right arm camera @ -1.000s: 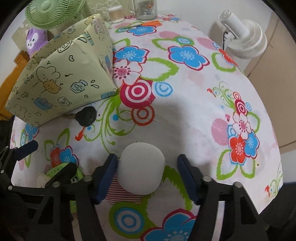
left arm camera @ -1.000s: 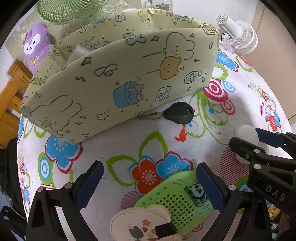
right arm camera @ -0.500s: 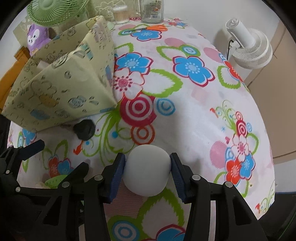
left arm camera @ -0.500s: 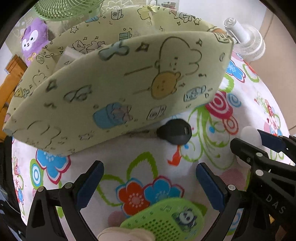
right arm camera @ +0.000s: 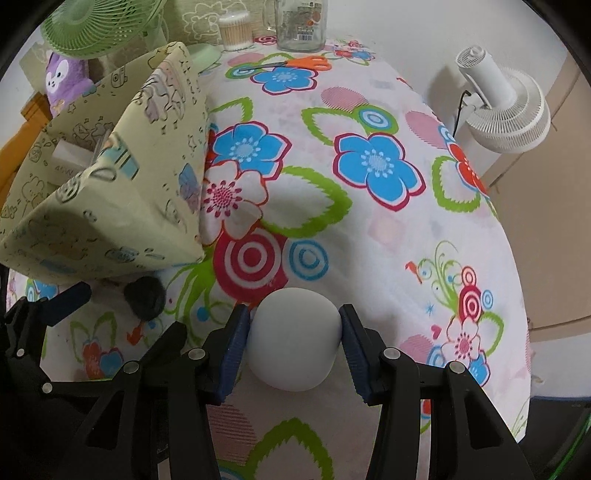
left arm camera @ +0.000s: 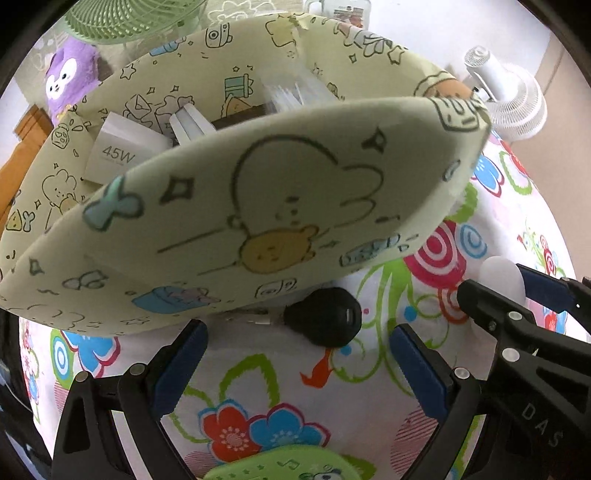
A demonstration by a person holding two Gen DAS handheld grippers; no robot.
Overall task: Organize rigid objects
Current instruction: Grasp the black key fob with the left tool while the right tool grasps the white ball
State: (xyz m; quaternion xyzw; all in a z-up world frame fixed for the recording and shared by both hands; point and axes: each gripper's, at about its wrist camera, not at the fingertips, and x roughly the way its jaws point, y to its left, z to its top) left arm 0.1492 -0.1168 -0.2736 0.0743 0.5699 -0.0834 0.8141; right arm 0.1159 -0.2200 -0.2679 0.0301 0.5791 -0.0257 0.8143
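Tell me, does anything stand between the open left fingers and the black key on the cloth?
Nothing visible does. The black key lies just beyond the open left gripper, with only bare flowered tablecloth between. The storage box overhangs its blade.

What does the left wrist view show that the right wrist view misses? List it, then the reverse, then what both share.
Only the left wrist view: the green perforated plastic gadget at the bottom edge, and the open left claw.

Only the right wrist view: orange-handled scissors, a clear glass jar, a cotton swab tub.

Both: the pale green cartoon-print fabric bin, black-headed key, and the right claw shut on the round white object.
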